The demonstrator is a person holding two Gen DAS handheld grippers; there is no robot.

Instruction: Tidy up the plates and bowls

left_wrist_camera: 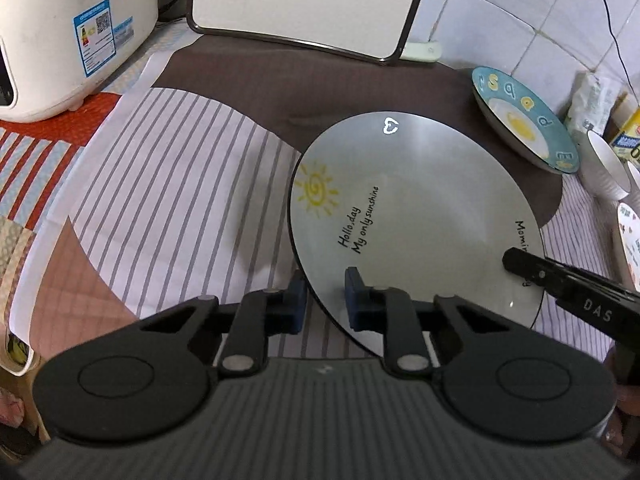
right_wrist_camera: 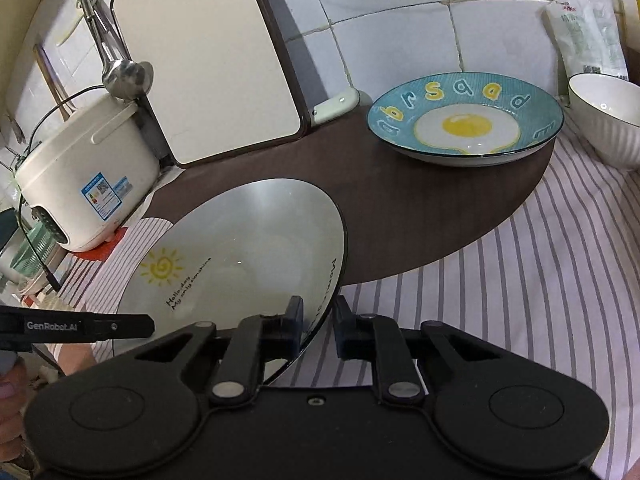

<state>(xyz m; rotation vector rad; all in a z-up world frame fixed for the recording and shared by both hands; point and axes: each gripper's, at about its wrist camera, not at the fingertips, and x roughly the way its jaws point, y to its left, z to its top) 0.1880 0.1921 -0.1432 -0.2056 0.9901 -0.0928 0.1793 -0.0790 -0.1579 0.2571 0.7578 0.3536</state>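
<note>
A pale grey plate point(left_wrist_camera: 416, 216) with a yellow sun and black lettering is held tilted above the cloth. My left gripper point(left_wrist_camera: 326, 300) is shut on its near-left rim, one pad on each side. My right gripper point(right_wrist_camera: 318, 326) is shut on the opposite rim of the same plate point(right_wrist_camera: 240, 248); its finger also shows in the left wrist view point(left_wrist_camera: 560, 280). A blue plate point(right_wrist_camera: 466, 118) with a fried-egg picture and letters rests on the brown part of the cloth, beyond the grey plate. A white ribbed bowl point(right_wrist_camera: 608, 118) stands right of it.
A white rice cooker point(right_wrist_camera: 86, 176) stands at the left. A white board point(right_wrist_camera: 204, 60) leans on the tiled wall at the back. Packets point(right_wrist_camera: 584, 32) stand in the right corner. A patterned plate edge point(left_wrist_camera: 628, 240) shows at the far right of the striped cloth point(left_wrist_camera: 168, 200).
</note>
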